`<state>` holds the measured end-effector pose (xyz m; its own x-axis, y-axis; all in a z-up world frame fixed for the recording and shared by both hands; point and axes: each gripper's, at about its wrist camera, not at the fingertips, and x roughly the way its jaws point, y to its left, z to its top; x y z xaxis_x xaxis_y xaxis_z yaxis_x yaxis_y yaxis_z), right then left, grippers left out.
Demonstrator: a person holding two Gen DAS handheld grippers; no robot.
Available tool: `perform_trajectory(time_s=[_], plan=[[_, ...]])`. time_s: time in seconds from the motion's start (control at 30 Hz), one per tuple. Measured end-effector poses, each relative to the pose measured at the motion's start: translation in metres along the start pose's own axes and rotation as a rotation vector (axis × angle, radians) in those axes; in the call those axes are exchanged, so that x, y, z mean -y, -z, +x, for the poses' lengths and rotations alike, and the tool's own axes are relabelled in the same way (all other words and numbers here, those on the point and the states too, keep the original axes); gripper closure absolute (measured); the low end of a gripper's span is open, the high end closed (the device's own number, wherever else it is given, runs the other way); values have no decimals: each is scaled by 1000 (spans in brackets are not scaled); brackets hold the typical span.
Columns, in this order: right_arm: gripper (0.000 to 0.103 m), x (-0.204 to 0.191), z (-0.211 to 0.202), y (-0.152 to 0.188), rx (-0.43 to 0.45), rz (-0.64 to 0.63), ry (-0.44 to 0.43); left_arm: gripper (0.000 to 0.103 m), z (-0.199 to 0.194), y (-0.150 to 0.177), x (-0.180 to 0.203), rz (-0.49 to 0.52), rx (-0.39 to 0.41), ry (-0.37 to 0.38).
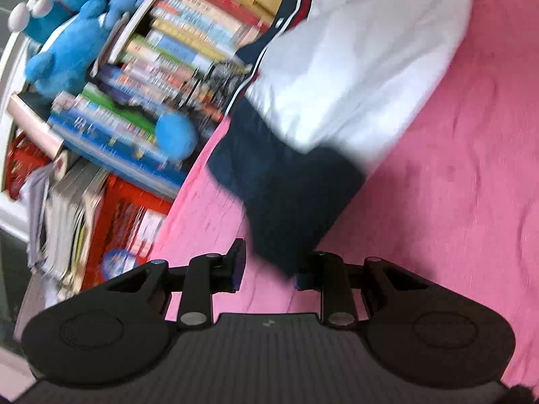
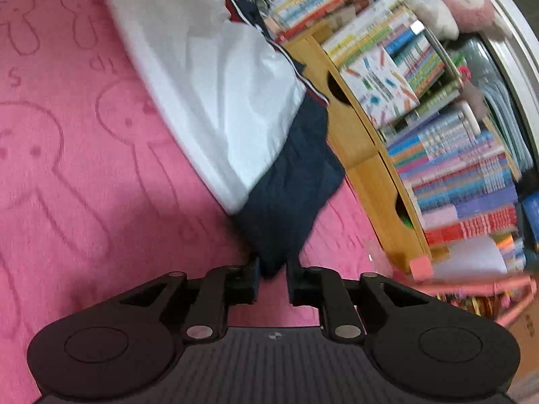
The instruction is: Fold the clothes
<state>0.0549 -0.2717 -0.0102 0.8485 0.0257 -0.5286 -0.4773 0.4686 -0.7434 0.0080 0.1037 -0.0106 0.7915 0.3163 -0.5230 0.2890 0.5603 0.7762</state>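
Observation:
A white and navy jacket (image 1: 353, 67) with red-white piping lies on a pink blanket (image 1: 454, 202). In the left wrist view its navy sleeve (image 1: 286, 195) reaches down to my left gripper (image 1: 269, 269). The jaws stand apart, and the sleeve end hangs over the right finger (image 1: 303, 277). In the right wrist view the same jacket (image 2: 209, 84) runs up and left. My right gripper (image 2: 273, 274) is shut on the tip of a navy sleeve (image 2: 289, 185), with the cloth pinched between the jaws.
The pink blanket (image 2: 67, 168) has bunny outlines. A bookshelf full of books (image 1: 151, 77) and blue plush toys (image 1: 70, 50) borders the blanket on the left. In the right wrist view, wooden shelves with books (image 2: 438, 134) and plush toys (image 2: 465, 6) border it on the right.

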Motion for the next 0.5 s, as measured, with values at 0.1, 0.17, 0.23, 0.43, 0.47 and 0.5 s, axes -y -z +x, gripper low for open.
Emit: perform_trajectory(time_s=[0.1,0.17,0.23,0.43,0.47,0.5], plan=[[78,9,-8,10,-69,82,12,54,-9,20,-12,-62,-54,-16],[61,13,-25,11,-41,175,-1,41,-19,27,-28,-163,-76,8],[49,17,-43,6,25,288,-29,39,-36,21,-45,-298,-25,56],[50,16,-43,-54,246,720,-310,31,-55,-66,-60,-587,191,320],[50,14,-34,-67,261,774,-355,31,-49,-83,-58,-601,202,346],[50,11,-26,-79,276,827,-400,31,-41,-100,-54,-605,206,365]])
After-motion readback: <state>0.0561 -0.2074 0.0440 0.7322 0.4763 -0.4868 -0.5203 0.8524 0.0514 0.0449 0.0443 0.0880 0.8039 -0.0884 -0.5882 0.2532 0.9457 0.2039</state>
